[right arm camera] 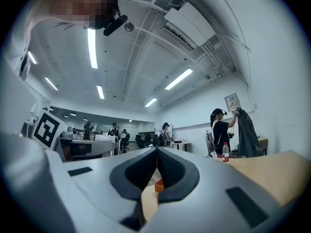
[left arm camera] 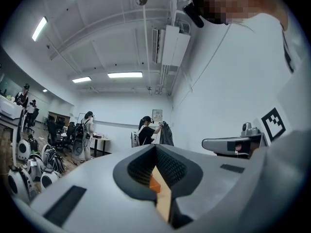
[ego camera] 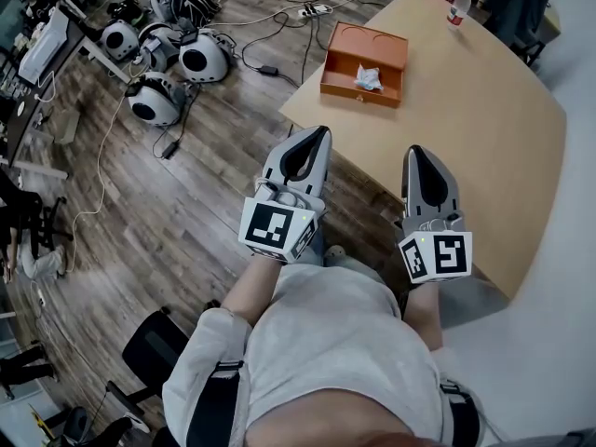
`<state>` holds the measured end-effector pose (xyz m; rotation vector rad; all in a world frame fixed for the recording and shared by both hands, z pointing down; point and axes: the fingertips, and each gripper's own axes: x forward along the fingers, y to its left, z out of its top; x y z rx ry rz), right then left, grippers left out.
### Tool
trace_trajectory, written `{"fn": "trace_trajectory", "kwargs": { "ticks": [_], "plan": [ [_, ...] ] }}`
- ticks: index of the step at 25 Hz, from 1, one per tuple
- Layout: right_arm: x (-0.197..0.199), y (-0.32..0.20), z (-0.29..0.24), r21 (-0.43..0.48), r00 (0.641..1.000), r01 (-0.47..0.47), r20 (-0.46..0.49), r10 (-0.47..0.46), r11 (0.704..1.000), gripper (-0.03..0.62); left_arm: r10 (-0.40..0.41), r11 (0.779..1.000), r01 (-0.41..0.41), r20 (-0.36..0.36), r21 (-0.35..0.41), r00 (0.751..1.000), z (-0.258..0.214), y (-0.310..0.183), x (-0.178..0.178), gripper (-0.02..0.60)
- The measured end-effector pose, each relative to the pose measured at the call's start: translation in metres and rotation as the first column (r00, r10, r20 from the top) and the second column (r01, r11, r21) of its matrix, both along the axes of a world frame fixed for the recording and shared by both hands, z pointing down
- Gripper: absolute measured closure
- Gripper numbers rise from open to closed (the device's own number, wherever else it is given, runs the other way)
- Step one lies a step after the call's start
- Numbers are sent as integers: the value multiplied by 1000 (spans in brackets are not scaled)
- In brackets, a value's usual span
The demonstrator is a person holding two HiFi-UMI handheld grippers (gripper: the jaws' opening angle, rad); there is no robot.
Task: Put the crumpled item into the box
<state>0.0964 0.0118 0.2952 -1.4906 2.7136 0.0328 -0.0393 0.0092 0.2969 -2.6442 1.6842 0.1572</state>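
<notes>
An orange box point(ego camera: 363, 63) stands open on the far part of the light wooden table point(ego camera: 484, 138). Inside it lies a crumpled white item point(ego camera: 368, 79). My left gripper point(ego camera: 318, 133) is held up near the table's near left edge, shut with nothing between its jaws. My right gripper point(ego camera: 415, 152) hovers over the table's near part, also shut and empty. Both are well short of the box. In the left gripper view, the left gripper point(left arm camera: 155, 147) shows a sliver of the box point(left arm camera: 156, 183) below its closed tips. The right gripper point(right arm camera: 157, 149) shows the same box point(right arm camera: 159, 186).
A plastic bottle point(ego camera: 457, 7) stands at the table's far edge. On the wooden floor to the left lie several white rounded devices point(ego camera: 154, 101), cables and a power strip point(ego camera: 313, 10). People stand in the room's background in both gripper views.
</notes>
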Motion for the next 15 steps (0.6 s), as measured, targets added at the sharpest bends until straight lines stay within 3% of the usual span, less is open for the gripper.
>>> {"fn": "trace_trajectory", "kwargs": {
  "ticks": [15],
  "plan": [
    [-5, 7, 7, -6, 1000, 21, -20, -21, 1000, 583, 12, 1000, -12, 3, 15, 1000, -2, 5, 5, 568]
  ]
}}
